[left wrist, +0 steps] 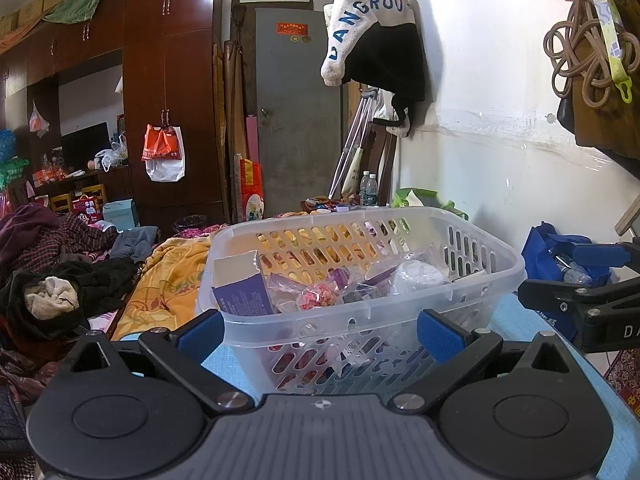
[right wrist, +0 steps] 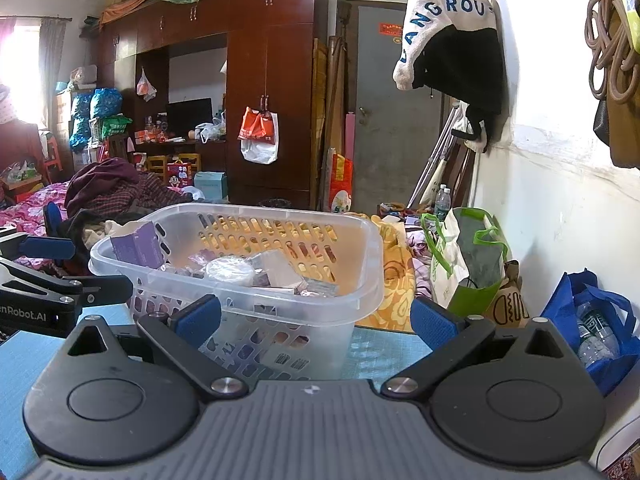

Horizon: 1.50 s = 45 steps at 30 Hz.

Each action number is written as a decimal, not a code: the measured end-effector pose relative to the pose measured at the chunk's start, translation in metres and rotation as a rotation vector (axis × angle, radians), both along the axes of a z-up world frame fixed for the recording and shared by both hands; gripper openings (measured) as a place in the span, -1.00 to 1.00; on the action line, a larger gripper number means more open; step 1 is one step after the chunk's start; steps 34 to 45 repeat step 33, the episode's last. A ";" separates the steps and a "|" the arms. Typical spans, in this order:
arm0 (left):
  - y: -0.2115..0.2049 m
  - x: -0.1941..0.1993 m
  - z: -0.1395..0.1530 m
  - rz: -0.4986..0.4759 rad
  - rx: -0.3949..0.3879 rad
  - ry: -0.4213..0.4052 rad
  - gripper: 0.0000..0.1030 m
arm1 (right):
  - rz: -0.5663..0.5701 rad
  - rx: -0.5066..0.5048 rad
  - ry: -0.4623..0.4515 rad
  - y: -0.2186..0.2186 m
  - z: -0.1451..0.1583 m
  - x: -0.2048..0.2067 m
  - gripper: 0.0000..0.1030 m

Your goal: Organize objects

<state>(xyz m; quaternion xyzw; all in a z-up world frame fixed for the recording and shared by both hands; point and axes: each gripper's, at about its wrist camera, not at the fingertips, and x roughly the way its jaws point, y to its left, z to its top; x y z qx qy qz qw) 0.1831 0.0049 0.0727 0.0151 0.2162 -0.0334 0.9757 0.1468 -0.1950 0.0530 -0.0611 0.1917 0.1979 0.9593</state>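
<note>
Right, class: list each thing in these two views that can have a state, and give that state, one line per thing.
Left tool: open, holding nothing.
Right tool: open, holding nothing.
Basket: upright on the blue mat, partly filled.
Purple box: in the basket, tilted, top flap open.
Grey door: shut.
Wardrobe doors: shut.
Blue bag: open, bottle inside.
Green-trimmed bag: open, standing.

Both wrist views low, near, sharing basket (left wrist: 360,216)

At my one o'clock, the white hanging garment (right wrist: 444,12) reads "ANGROU"; the left gripper (right wrist: 40,280), at nine o'clock, shows "nRobot.AI".
</note>
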 end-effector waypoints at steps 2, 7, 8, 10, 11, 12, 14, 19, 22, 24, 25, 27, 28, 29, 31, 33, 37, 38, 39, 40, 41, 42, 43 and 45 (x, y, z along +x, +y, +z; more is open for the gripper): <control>0.000 0.000 0.000 0.000 -0.001 0.000 1.00 | 0.000 0.000 0.001 0.000 0.000 0.000 1.00; 0.000 0.000 0.000 -0.001 -0.002 -0.002 1.00 | 0.000 0.000 0.001 0.000 0.000 0.000 1.00; 0.000 0.000 0.000 -0.001 -0.004 -0.003 1.00 | 0.001 0.000 0.000 0.000 0.000 0.000 1.00; 0.000 0.000 0.001 -0.002 -0.006 -0.003 1.00 | 0.002 0.000 -0.002 0.000 0.000 0.000 1.00; 0.000 0.001 0.001 -0.002 -0.006 -0.002 1.00 | 0.002 -0.001 -0.002 0.000 -0.001 0.000 1.00; -0.001 0.001 0.001 -0.002 -0.006 -0.002 1.00 | 0.003 -0.001 -0.001 0.000 -0.001 0.000 1.00; -0.001 0.001 0.002 -0.003 -0.006 -0.002 1.00 | 0.002 0.000 0.000 0.000 -0.001 0.000 1.00; -0.003 0.001 0.004 -0.004 -0.011 -0.009 1.00 | 0.003 -0.001 -0.001 0.000 -0.001 0.000 1.00; -0.005 0.001 0.006 -0.009 -0.013 -0.015 1.00 | 0.003 -0.001 -0.001 0.000 -0.001 0.000 1.00; -0.006 0.000 0.005 -0.016 -0.016 -0.016 1.00 | 0.002 -0.001 0.000 0.000 0.000 0.000 1.00; -0.006 0.000 0.005 -0.019 -0.016 -0.016 1.00 | 0.002 -0.001 0.000 -0.001 0.000 0.001 1.00; -0.006 0.000 0.005 -0.018 -0.014 -0.021 1.00 | 0.005 -0.002 -0.002 -0.001 0.000 0.001 1.00; -0.006 -0.001 0.005 -0.017 -0.015 -0.025 1.00 | 0.005 -0.004 -0.004 -0.001 0.000 0.001 1.00; -0.006 -0.001 0.005 -0.015 -0.016 -0.027 1.00 | 0.005 -0.004 -0.006 0.000 -0.001 0.001 1.00; -0.005 0.000 0.005 -0.012 -0.021 -0.033 1.00 | 0.008 -0.005 -0.006 0.000 -0.002 0.002 1.00; -0.006 0.002 0.004 0.004 -0.015 -0.039 1.00 | 0.008 -0.006 -0.004 0.001 -0.002 0.003 1.00; -0.006 0.002 0.004 0.004 -0.015 -0.039 1.00 | 0.008 -0.006 -0.004 0.001 -0.002 0.003 1.00; -0.006 0.002 0.004 0.004 -0.015 -0.039 1.00 | 0.008 -0.006 -0.004 0.001 -0.002 0.003 1.00; -0.006 0.002 0.004 0.004 -0.015 -0.039 1.00 | 0.008 -0.006 -0.004 0.001 -0.002 0.003 1.00; -0.006 0.002 0.004 0.004 -0.015 -0.039 1.00 | 0.008 -0.006 -0.004 0.001 -0.002 0.003 1.00; -0.006 0.002 0.004 0.004 -0.015 -0.039 1.00 | 0.008 -0.006 -0.004 0.001 -0.002 0.003 1.00; -0.006 0.002 0.004 0.004 -0.015 -0.039 1.00 | 0.008 -0.006 -0.004 0.001 -0.002 0.003 1.00; -0.006 0.002 0.004 0.004 -0.015 -0.039 1.00 | 0.008 -0.006 -0.004 0.001 -0.002 0.003 1.00; -0.006 0.002 0.004 0.004 -0.015 -0.039 1.00 | 0.008 -0.006 -0.004 0.001 -0.002 0.003 1.00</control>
